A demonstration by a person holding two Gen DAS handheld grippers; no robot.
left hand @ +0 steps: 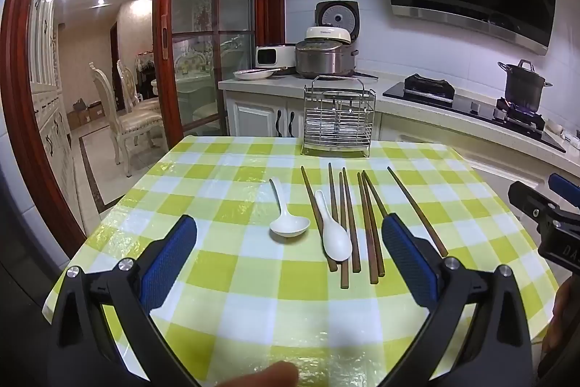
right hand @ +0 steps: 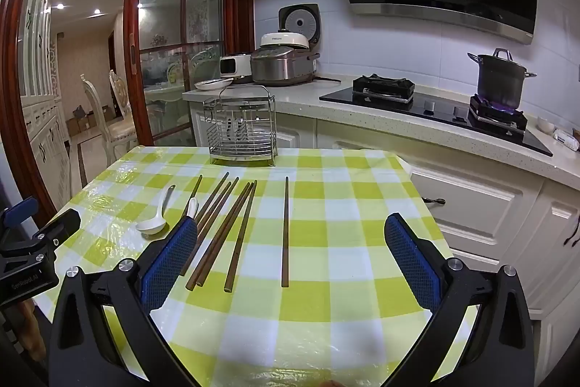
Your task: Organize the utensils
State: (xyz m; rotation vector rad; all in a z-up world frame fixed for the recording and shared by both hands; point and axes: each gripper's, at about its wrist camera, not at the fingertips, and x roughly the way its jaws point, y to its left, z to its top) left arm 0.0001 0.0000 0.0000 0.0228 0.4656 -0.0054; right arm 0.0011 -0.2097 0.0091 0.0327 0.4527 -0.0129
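Two white ceramic spoons lie on the green-checked table: one alone (left hand: pixel 288 218) on the left, one (left hand: pixel 335 234) resting across brown wooden chopsticks (left hand: pixel 366 227). Several chopsticks lie side by side, and a single chopstick (right hand: pixel 285 231) lies apart to the right. A steel wire utensil rack (left hand: pixel 338 118) stands at the table's far edge, also seen in the right wrist view (right hand: pixel 241 133). My left gripper (left hand: pixel 290 249) is open and empty, above the table before the spoons. My right gripper (right hand: pixel 290 249) is open and empty, with the single chopstick between its fingers' line of sight.
The table (left hand: pixel 253 296) stands in a kitchen. Behind it, a counter (right hand: pixel 362 107) holds rice cookers (right hand: pixel 284 62), a plate and a hob with a pot (right hand: pixel 502 80) over a lit flame. White cabinets (right hand: pixel 489 205) are to the right, a doorway with chairs (left hand: pixel 123 118) to the left.
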